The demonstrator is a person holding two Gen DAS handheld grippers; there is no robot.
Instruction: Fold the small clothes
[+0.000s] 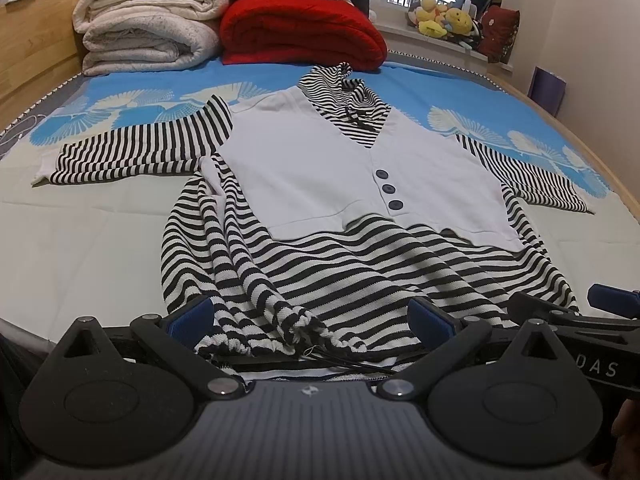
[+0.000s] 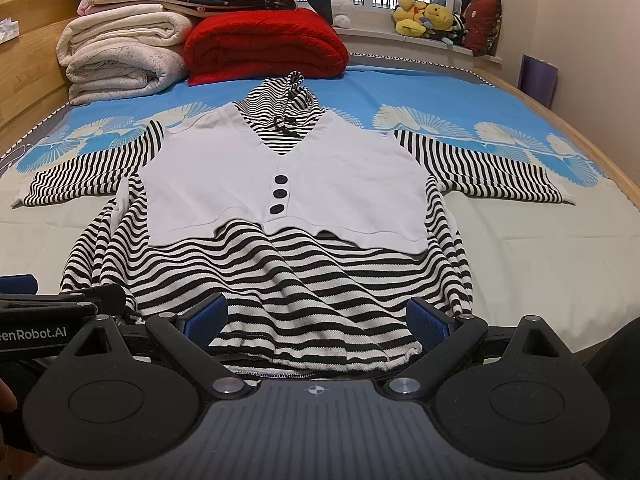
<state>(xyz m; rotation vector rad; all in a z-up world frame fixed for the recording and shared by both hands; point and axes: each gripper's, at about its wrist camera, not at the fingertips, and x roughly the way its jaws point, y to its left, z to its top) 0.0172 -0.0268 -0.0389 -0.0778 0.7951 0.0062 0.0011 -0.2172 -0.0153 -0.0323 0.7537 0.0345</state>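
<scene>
A small black-and-white striped hooded top with a white vest front and three dark buttons (image 1: 360,184) lies face up on the bed, sleeves spread, hood at the far end; it also shows in the right wrist view (image 2: 280,196). My left gripper (image 1: 312,322) is open, its blue pads either side of the bunched left part of the striped hem (image 1: 288,332). My right gripper (image 2: 316,320) is open, its pads straddling the right part of the hem (image 2: 320,344). The right gripper's finger (image 1: 612,300) shows at the left view's right edge.
The bed sheet (image 1: 80,240) is pale near me and blue with fan prints farther off. Folded white blankets (image 1: 148,28) and a red quilt (image 1: 300,32) are stacked at the far end. Plush toys (image 2: 428,16) sit on the windowsill. A wooden bed frame (image 2: 24,80) runs along the left.
</scene>
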